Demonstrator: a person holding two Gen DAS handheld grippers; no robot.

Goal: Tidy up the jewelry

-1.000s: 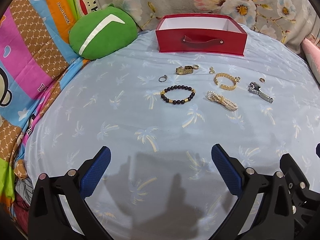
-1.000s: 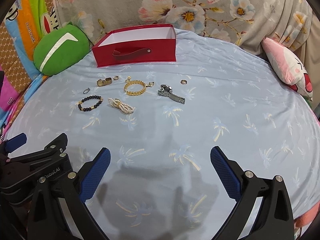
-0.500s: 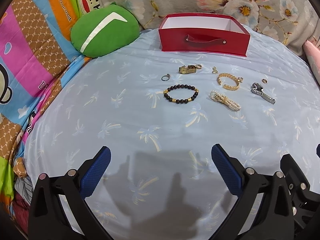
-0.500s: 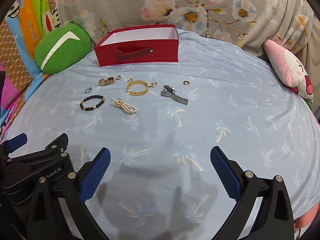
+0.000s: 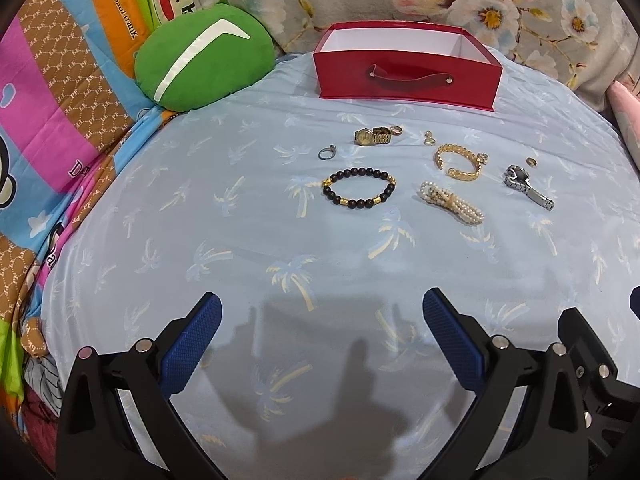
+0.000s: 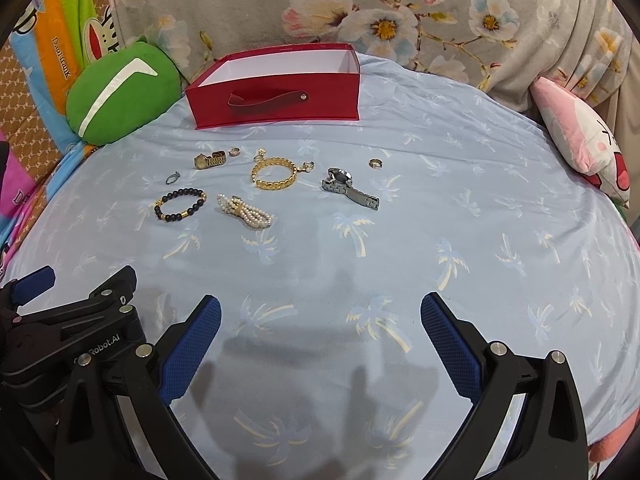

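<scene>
Both wrist views show the red box (image 5: 407, 78), black bead bracelet (image 5: 359, 189) and pearl bracelet (image 6: 245, 211) sitting slightly lower and nearer than a second ago; their layout on the sheet itself is no different.

A green cushion (image 5: 200, 56) rests at the palm-print sheet's (image 5: 240, 264) far left, a pink pillow (image 6: 580, 136) far right.

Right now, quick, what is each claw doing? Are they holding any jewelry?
Left claw: open, holding nothing.
Right claw: open, holding nothing.
</scene>
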